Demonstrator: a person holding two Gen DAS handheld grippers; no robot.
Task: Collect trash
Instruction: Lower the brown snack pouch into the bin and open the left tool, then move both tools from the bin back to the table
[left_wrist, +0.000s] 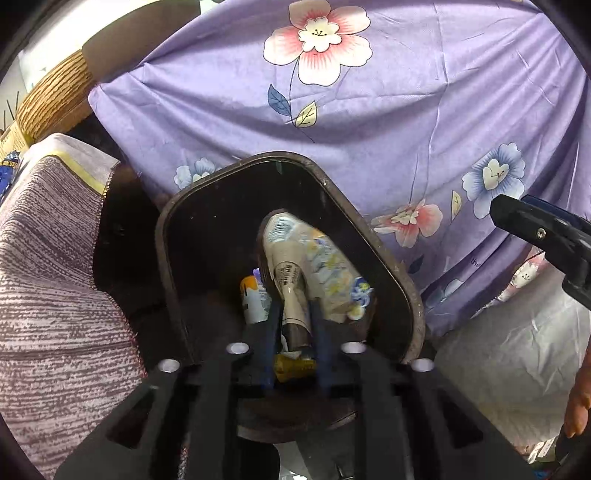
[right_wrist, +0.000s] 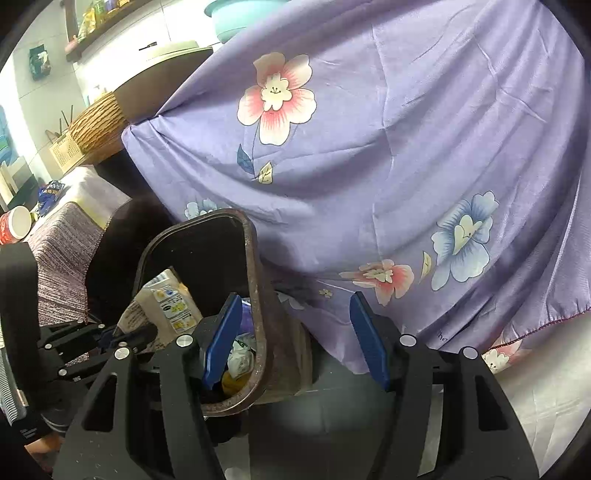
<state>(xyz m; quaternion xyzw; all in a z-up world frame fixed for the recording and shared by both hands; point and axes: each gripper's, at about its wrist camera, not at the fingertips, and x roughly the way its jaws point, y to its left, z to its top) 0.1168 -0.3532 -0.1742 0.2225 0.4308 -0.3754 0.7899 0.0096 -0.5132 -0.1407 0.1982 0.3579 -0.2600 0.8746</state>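
Note:
My left gripper (left_wrist: 294, 314) is shut on a flattened beige drink carton (left_wrist: 310, 269) and holds it inside the mouth of a dark brown trash bin (left_wrist: 164, 236). The carton also shows in the right wrist view (right_wrist: 166, 299), with the left gripper (right_wrist: 122, 334) beside it. More trash lies in the bin: a small can or cup (left_wrist: 254, 299), a yellow wrapper (left_wrist: 291, 365) and crumpled paper (right_wrist: 242, 356). My right gripper (right_wrist: 295, 332) is open and empty, straddling the bin's right rim (right_wrist: 258, 302). Its finger shows at the right of the left wrist view (left_wrist: 532, 225).
A purple flowered cloth (left_wrist: 369, 122) hangs over furniture right behind the bin. A striped purple cushion (left_wrist: 48, 280) is to the left. A wicker basket (right_wrist: 98, 122) and a red cup (right_wrist: 13, 225) stand far left. Clear plastic sheeting (left_wrist: 517, 354) covers the floor at right.

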